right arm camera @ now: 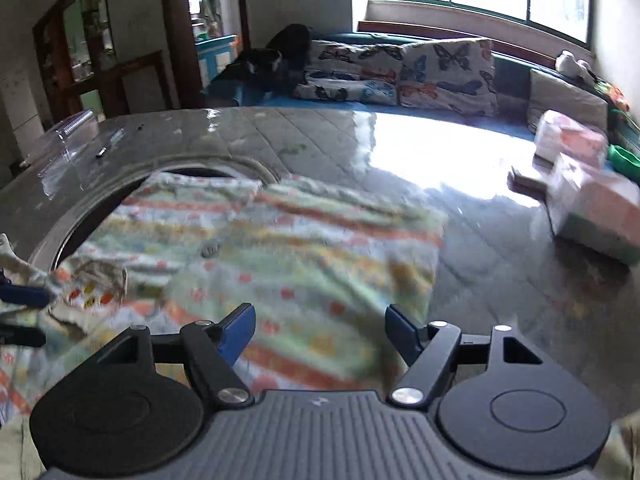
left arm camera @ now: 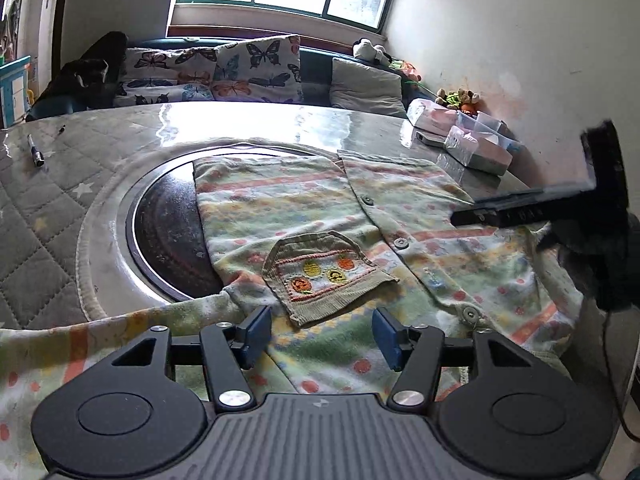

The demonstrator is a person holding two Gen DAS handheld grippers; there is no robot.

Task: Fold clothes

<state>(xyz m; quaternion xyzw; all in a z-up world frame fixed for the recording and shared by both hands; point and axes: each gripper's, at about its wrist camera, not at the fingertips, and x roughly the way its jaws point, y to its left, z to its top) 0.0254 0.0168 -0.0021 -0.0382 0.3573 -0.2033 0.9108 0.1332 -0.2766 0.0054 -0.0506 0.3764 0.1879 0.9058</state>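
Note:
A child's pale green, striped and dotted buttoned garment point(left arm camera: 288, 216) lies spread on the table, with a knitted patch pocket point(left arm camera: 324, 276) facing up. It also shows in the right wrist view point(right arm camera: 280, 248), blurred. My left gripper point(left arm camera: 322, 338) is open and empty, hovering just above the garment's near part, below the pocket. My right gripper point(right arm camera: 320, 334) is open and empty above the garment's right half. The right gripper shows in the left wrist view point(left arm camera: 560, 204) as a dark blurred shape over the garment's right side. The left gripper's blue fingertips point(right arm camera: 20, 296) show at the left edge of the right wrist view.
The table point(left arm camera: 52, 208) has a quilted grey cover under clear plastic and a round dark inset point(left arm camera: 168, 232) partly under the garment. Tissue packs and boxes point(left arm camera: 472, 140) stand at the far right. A pen point(left arm camera: 36, 152) lies far left. A sofa with butterfly cushions point(left arm camera: 240, 68) is behind.

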